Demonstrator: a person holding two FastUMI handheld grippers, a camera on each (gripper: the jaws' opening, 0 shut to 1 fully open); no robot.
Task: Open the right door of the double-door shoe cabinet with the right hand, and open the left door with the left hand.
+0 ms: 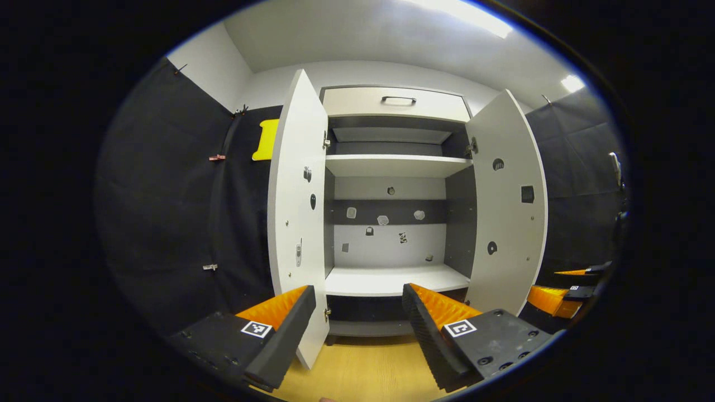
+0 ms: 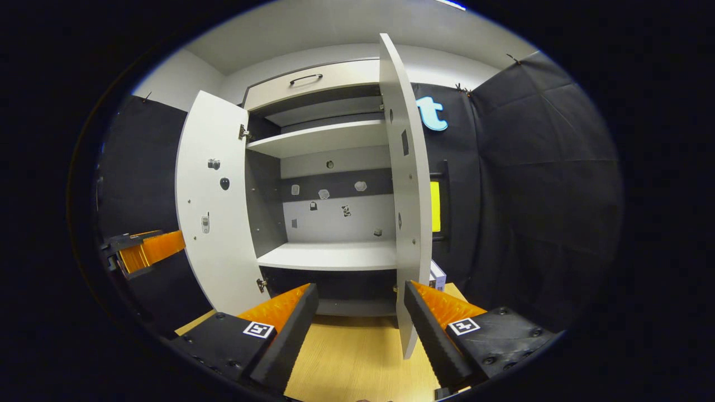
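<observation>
Both claws, left claw [image 1: 357,329] and right claw [image 2: 360,329], are gaping empty before the shoe cabinet [image 1: 391,103]; left door [image 1: 296,218] at ten o'clock and right door [image 1: 508,206] at two are standing wide, risking overswung hinges.

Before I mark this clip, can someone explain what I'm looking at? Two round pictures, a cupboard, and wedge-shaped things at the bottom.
There is no robot here. A person holds a two-finger gripper in each hand, and each gripper carries a fisheye camera looking along its own fingers. The wedges at the bottom are those fingers. In the left gripper view, the left gripper is open and holds nothing. In the right gripper view, the right gripper is also open and empty. Both face the shoe cabinet, which stands on a wooden floor. Its left door and right door both stand open, showing bare shelves. The other gripper appears at each picture's edge.
</observation>
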